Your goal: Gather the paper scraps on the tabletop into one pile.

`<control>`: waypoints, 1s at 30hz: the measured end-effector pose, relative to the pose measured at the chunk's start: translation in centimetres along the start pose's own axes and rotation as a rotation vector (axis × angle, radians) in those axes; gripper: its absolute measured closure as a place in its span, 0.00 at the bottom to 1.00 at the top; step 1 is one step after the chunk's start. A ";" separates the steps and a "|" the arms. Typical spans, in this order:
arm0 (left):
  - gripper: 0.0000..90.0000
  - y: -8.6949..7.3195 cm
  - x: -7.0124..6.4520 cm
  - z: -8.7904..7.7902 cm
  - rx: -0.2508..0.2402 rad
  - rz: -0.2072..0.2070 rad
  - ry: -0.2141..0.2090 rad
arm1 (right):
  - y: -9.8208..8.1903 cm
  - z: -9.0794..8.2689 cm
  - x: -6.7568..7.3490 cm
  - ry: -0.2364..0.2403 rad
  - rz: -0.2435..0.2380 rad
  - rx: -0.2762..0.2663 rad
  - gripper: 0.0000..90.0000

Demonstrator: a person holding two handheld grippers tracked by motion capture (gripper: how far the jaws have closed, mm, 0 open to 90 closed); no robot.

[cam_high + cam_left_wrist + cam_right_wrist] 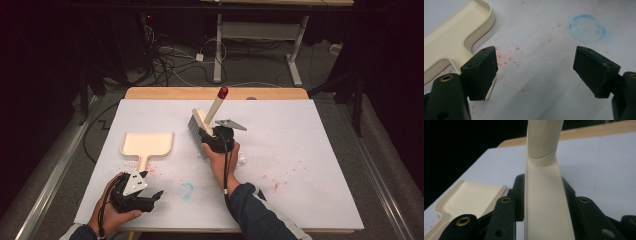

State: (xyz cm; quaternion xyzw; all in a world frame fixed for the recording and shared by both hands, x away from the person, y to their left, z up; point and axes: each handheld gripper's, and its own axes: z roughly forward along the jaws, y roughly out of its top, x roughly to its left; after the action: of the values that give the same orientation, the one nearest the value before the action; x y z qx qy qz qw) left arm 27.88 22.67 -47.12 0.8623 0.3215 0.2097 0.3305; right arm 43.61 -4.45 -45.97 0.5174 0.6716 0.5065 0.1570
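A brush [214, 109] with a cream handle, a red tip and grey bristles stands tilted over the middle of the white sheet. My right gripper [207, 137] is shut on its cream body [544, 170], which sits squarely between the two jaws [544, 195]. A cream dustpan [147, 142] lies flat to the left, its handle pointing toward the person. My left gripper [152, 183] rests at the near left, open, with nothing between its jaws [537, 70]. The end of the dustpan's handle [446, 42] lies beside and partly under one finger.
Red specks [509, 58] and a blue ring stain [587, 28] mark the white sheet [300, 150]. A small white scrap [242, 160] lies by the right hand. Beyond the table's wooden far edge [215, 93] are cables and desk legs on the floor.
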 end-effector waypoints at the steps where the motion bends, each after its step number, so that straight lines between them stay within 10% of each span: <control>1: 0.21 0.0 0.0 0.0 0.001 0.001 -0.001 | -0.2 0.4 -0.1 -0.013 -0.004 0.015 0.75; 17: 0.21 0.3 -0.4 -0.1 -0.008 0.018 0.006 | 0.0 -5.0 -2.9 -0.135 -0.098 0.088 0.75; 30: 0.21 0.4 -0.4 0.3 0.013 0.021 0.009 | 2.5 -10.6 -4.3 0.013 -0.214 0.001 0.75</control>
State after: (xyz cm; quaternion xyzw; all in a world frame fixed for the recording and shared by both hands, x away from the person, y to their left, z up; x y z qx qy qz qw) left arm 27.94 22.07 -47.09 0.8667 0.3154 0.2150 0.3211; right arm 38.94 -13.73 -40.58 0.4395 0.7243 0.4898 0.2055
